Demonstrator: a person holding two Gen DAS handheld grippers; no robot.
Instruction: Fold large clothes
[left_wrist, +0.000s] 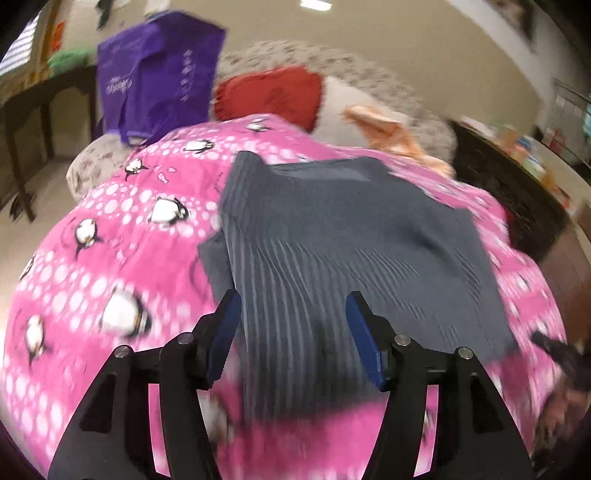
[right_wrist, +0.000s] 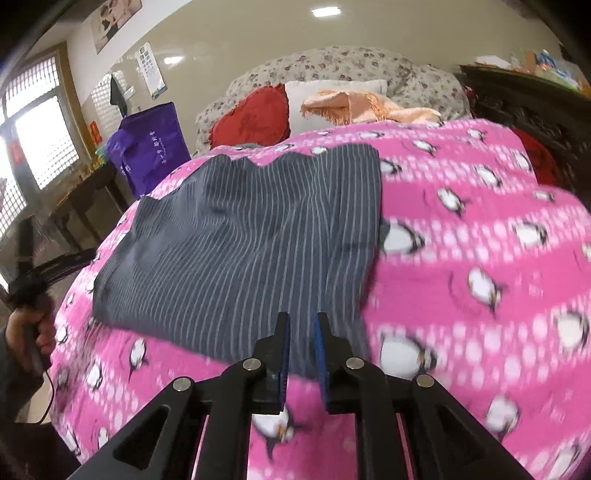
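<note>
A dark grey pinstriped garment (left_wrist: 332, 229) (right_wrist: 240, 240) lies folded flat on a pink penguin-print blanket (left_wrist: 122, 236) (right_wrist: 480, 229). My left gripper (left_wrist: 291, 317) hovers above the garment's near edge, blue pads wide apart with nothing between them. My right gripper (right_wrist: 302, 328) hangs over the garment's near right corner, its pads only a narrow gap apart and not pinching the cloth. In the right wrist view, a hand (right_wrist: 26, 325) at the left edge holds the other gripper's handle.
Beyond the blanket lie a red cushion (right_wrist: 255, 118), a white pillow (right_wrist: 317, 92), a peach fringed cloth (right_wrist: 369, 107) and floral bedding (right_wrist: 332, 62). A purple bag (right_wrist: 151, 147) stands at the left by a dark table (left_wrist: 44, 99). Dark wooden furniture (right_wrist: 524, 99) flanks the right.
</note>
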